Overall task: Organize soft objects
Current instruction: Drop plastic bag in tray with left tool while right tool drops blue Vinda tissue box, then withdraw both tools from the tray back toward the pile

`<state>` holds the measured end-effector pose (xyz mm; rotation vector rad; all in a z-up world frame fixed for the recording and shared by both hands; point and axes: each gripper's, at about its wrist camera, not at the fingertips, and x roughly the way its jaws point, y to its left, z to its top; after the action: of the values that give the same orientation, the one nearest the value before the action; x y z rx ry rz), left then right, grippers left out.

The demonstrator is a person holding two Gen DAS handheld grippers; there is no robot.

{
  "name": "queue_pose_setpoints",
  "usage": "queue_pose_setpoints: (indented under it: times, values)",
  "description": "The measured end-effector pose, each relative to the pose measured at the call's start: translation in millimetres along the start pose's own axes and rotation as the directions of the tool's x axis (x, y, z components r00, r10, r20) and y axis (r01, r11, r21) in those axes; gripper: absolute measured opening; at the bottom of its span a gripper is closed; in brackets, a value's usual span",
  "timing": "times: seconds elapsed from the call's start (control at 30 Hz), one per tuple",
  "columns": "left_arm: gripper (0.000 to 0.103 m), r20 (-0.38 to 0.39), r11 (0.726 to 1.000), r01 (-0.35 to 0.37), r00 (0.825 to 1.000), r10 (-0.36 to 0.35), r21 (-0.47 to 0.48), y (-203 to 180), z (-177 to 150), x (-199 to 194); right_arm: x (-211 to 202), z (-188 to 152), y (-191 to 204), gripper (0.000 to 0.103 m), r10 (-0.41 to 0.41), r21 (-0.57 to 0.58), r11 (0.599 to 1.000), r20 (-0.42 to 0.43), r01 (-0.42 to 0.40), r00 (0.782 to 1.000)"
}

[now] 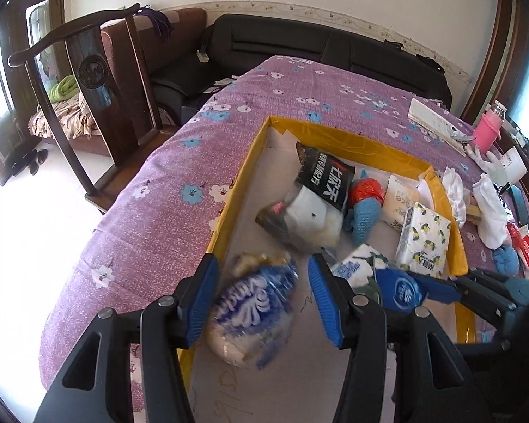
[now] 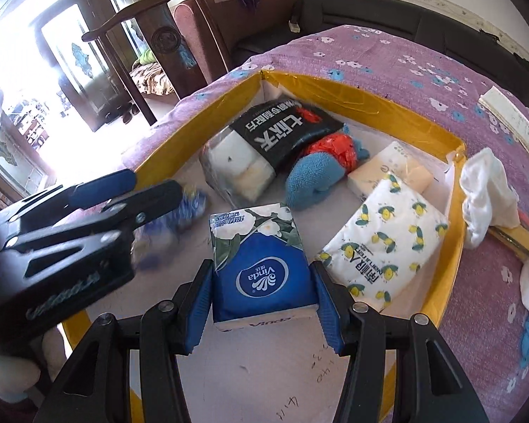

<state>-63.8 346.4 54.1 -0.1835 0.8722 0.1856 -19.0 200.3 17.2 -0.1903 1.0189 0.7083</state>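
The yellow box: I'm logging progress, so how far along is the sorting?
Done: lemon-print tissue pack and black packet lie in the yellow box. In hand: right gripper clamps the Vinda pack. Left: white cloths outside.

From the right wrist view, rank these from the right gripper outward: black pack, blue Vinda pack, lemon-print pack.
1. Blue Vinda pack: between the right gripper's fingers, in the yellow-walled box.
2. Lemon-print pack: just to the right, lying in the box.
3. Black pack: farthest, near the box's back corner.
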Motion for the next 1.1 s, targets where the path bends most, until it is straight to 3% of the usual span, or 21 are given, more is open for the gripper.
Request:
queue_pose_setpoints:
  times: [0.13,0.43,0.63,0.8,0.9,0.97,1.1]
  values:
    - [0.061,0.033,1.0,-0.024,0.999,0.024,0.004,0.9,-0.5,-11.1,2.0,2.4,-1.6,0.059,-0.002,0.012,1.0,-0.007,0.002,1.0]
    - [0.068,0.063,0.999,-0.051,0.997,0.051,-0.004,6.3,-5.6,-28.3,0.0,4.3,-9.0,0.063,0.031,0.064,0.997,0.007,-0.032,0.999]
    - [0.069,0.063,0.998,-0.057,0.996,0.058,-0.021,8.7,-12.8,-36.5,-23.1,-1.7,-11.1,0.068,0.053,0.093,0.994,0.062,-0.058,0.997]
    - [0.069,0.079,0.998,-0.046,0.996,0.049,-0.042,7.3,-21.6,-51.7,-60.7,-20.9,-9.8,0.07,0.015,0.059,0.998,0.14,-0.024,0.99]
    - [0.07,0.102,0.996,-0.014,0.994,0.023,-0.089,4.3,-31.2,-67.6,-86.4,-43.5,-22.2,0.073,-0.035,0.051,0.998,0.193,0.026,0.981]
    - [0.077,0.133,0.987,0.057,0.99,-0.037,-0.152,-0.9,-43.0,-79.7,-104.6,-66.8,-38.9,0.075,-0.096,0.071,0.994,0.23,0.081,0.968]
    - [0.08,0.217,0.952,0.199,0.965,-0.149,-0.233,-31.3,-76.1,-92.1,-132.7,-108.7,-83.8,0.077,-0.187,0.159,0.976,0.242,0.151,0.952]
